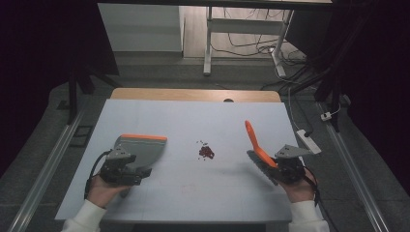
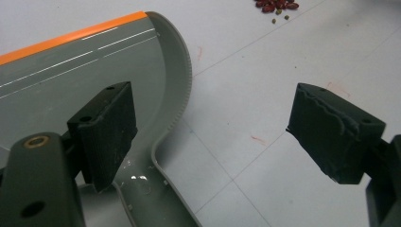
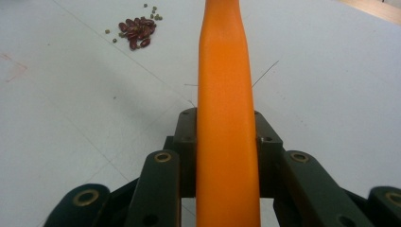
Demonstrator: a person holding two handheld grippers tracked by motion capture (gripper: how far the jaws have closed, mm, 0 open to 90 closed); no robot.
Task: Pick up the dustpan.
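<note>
Both hands come in low over the near edge of the tabletop point(image 1: 145, 193), sleeves white: the left gripper point(image 1: 126, 166) sits toward the near left corner with its jaws spread wide and nothing pinched between them — the grey dustpan point(image 1: 140, 150) with its orange lip lies flat under and beside one jaw. The right gripper point(image 1: 285, 166), toward the near right corner, is clamped tight on the orange handle of the brush point(image 1: 255, 142), which slants up and away toward the far edge. Between the two tools, near the middle of the tabletop, lies a small heap of red beans point(image 1: 206, 152) with a few green bits scattered just beyond it — nothing stands between it and either tool.
</note>
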